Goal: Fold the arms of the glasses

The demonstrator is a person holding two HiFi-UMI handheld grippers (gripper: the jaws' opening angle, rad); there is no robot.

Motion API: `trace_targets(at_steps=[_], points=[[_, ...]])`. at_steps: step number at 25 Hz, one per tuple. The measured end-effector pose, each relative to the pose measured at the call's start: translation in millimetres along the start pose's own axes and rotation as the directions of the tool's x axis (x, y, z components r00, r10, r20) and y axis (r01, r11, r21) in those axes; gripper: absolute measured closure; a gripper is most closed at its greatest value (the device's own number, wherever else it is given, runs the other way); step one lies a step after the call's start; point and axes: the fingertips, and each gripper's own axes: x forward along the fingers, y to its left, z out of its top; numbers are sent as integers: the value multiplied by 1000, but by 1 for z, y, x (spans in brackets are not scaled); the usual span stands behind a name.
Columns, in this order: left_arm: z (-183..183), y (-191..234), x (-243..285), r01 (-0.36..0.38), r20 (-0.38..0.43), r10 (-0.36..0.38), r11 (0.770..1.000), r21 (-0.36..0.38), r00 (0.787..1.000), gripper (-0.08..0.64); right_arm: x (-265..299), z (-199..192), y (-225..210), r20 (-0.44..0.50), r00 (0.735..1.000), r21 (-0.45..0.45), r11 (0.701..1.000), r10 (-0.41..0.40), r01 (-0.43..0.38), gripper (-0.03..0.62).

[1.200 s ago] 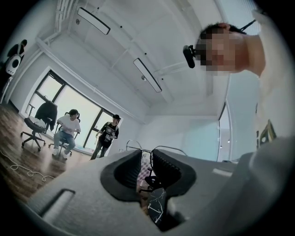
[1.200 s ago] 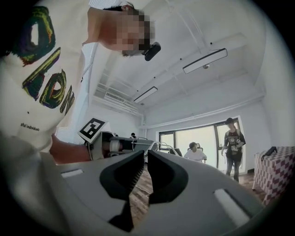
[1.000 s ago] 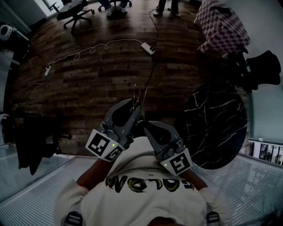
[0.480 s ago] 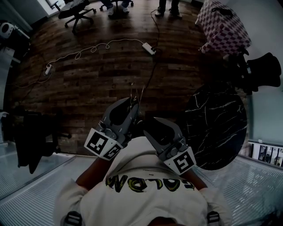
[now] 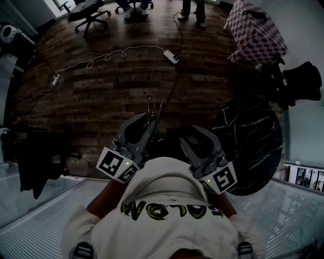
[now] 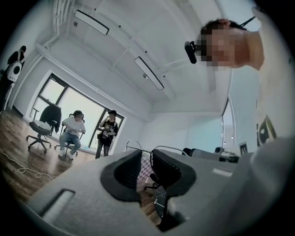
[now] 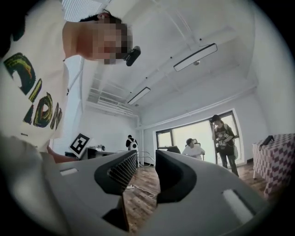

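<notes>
The glasses [image 5: 154,107] are a thin wire frame that sticks out past the tips of my left gripper [image 5: 153,121], held in front of the person's chest above the wooden floor. In the left gripper view my left gripper [image 6: 146,154] has its jaws nearly together, with the wire frame [image 6: 168,148] arching over and between them. My right gripper [image 5: 190,134] is off to the right of the glasses, apart from them. Its jaws stand open, and in the right gripper view nothing is between the right gripper's [image 7: 146,156] pads.
A round black marble table [image 5: 248,152] stands at the right, with a pink checkered bag [image 5: 255,30] behind it. A power strip with its white cable [image 5: 169,54] lies on the wooden floor. Office chairs [image 5: 83,12] and people [image 6: 71,133] are far off by the window.
My right gripper has opened its jaws and drawn away to the right from the glasses. The left gripper has stayed where it was, still holding the frame.
</notes>
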Motion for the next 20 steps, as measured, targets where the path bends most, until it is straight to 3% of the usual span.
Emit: trace_targets(at_steps=[7, 20], points=[[-5, -7, -2, 17, -10, -18, 1000, -13, 1000, 480, -5, -25, -29, -122, 985, -22, 993, -120, 119, 551], [-5, -5, -5, 19, -7, -19, 1000, -25, 1000, 480, -2, -34, -28, -146, 980, -18, 990, -138, 137, 569]])
